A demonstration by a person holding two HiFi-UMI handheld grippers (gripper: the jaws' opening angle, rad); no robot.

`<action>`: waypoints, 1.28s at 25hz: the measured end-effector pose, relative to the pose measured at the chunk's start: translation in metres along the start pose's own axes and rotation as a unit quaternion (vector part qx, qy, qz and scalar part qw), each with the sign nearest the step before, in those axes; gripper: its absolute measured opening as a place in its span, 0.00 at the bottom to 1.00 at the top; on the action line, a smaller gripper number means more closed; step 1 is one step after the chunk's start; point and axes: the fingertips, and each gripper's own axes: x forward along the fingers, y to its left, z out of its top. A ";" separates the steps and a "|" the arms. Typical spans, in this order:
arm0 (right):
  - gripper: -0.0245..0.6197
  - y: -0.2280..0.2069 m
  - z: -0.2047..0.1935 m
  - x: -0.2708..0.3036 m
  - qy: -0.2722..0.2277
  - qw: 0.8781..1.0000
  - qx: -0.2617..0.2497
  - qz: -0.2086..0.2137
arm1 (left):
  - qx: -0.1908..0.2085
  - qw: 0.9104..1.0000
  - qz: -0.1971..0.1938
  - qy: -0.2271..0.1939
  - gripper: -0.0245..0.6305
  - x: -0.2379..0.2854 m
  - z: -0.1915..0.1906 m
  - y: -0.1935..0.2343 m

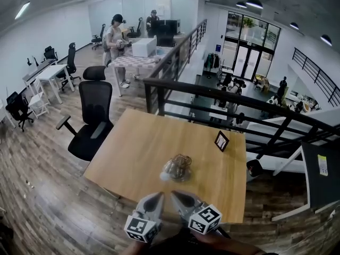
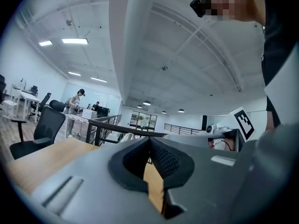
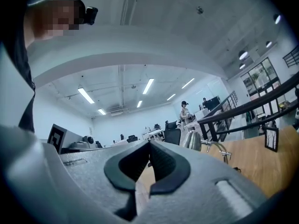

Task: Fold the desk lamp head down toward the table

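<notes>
The table (image 1: 133, 142) carries the lamp (image 1: 178, 168) near its middle, towards the near edge. The left gripper (image 1: 159, 196) and right gripper (image 1: 175, 195) hover side by side just short of the lamp. Both have their jaws pressed together, gripping nothing and touching nothing.

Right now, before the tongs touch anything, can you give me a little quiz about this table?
1. True or false: the right tongs are gripping the desk lamp.
2. What stands near the far right corner of the wooden table? A) a mug B) a small black-framed card C) a book
3. Fill in: in the head view, the black office chair stands at the table's ____ side.

Key: 1. False, they are shut, empty and short of the lamp. 2. B. 3. Left.
</notes>
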 end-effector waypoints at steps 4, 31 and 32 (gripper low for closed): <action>0.04 -0.029 0.012 0.013 0.000 1.000 0.002 0.005 | -0.001 1.000 0.005 0.005 0.04 0.026 0.003 0.012; 0.46 -0.105 0.005 0.100 0.067 0.991 0.016 -0.116 | 0.006 0.995 -0.097 0.017 0.04 0.086 0.037 0.091; 0.47 -0.108 0.001 0.102 0.071 0.990 0.019 -0.124 | 0.004 0.994 -0.108 0.016 0.04 0.088 0.039 0.092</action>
